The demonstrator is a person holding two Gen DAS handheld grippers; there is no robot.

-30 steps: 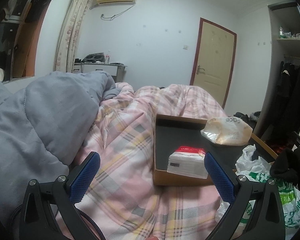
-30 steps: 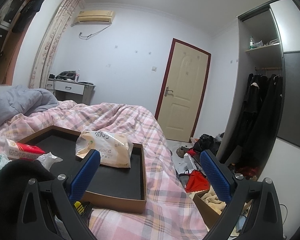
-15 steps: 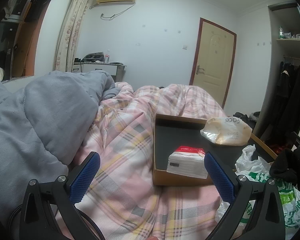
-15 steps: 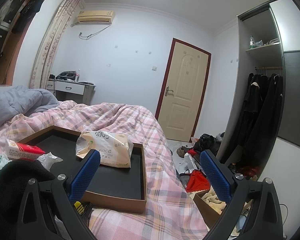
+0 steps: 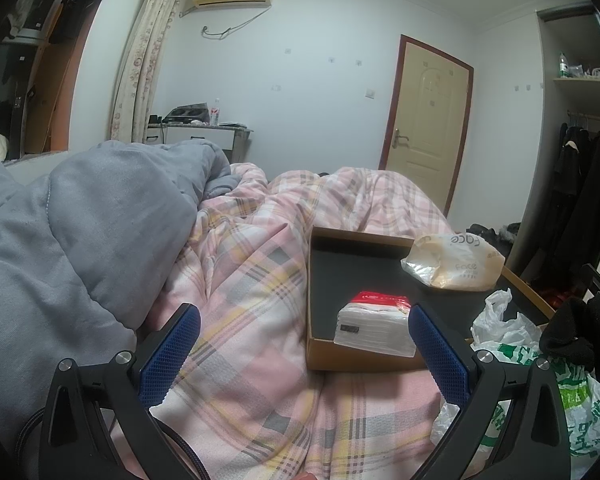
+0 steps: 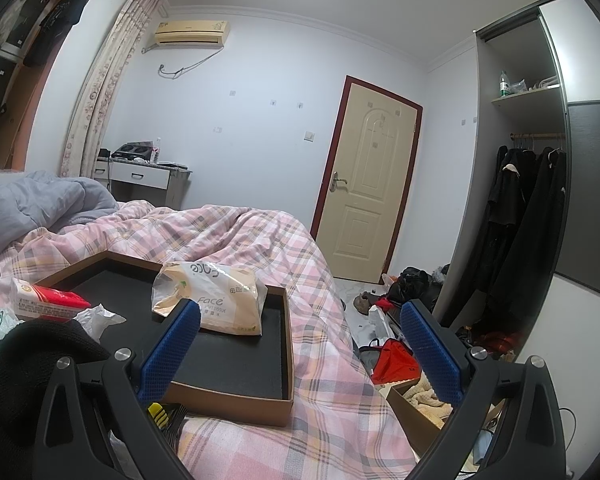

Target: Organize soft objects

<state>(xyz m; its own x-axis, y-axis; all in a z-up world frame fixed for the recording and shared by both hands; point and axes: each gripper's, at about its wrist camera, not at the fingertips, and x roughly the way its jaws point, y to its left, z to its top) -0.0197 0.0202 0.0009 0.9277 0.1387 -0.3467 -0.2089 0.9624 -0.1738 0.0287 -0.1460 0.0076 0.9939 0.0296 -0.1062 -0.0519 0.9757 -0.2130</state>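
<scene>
A brown cardboard tray (image 5: 318, 354) with a black floor lies on the pink plaid quilt (image 5: 244, 280). In it are a red-and-white tissue pack (image 5: 376, 326) at its near edge and a beige "Face" tissue pack (image 5: 454, 262) at its far right. The tray (image 6: 236, 398), the beige pack (image 6: 216, 300) and the red-and-white pack (image 6: 46, 300) also show in the right wrist view. A black soft garment (image 6: 32, 364) and a white-green plastic bag (image 5: 540, 376) lie beside the tray. My left gripper (image 5: 300, 344) is open and empty above the quilt. My right gripper (image 6: 300, 340) is open and empty over the tray's near right corner.
A grey duvet (image 5: 72, 240) is heaped on the bed's left. The bed's right edge drops to a cluttered floor with an orange bag (image 6: 396, 360) and a box of cloth (image 6: 424, 404). A wardrobe with dark coats (image 6: 528, 216) and a door (image 6: 368, 184) stand beyond.
</scene>
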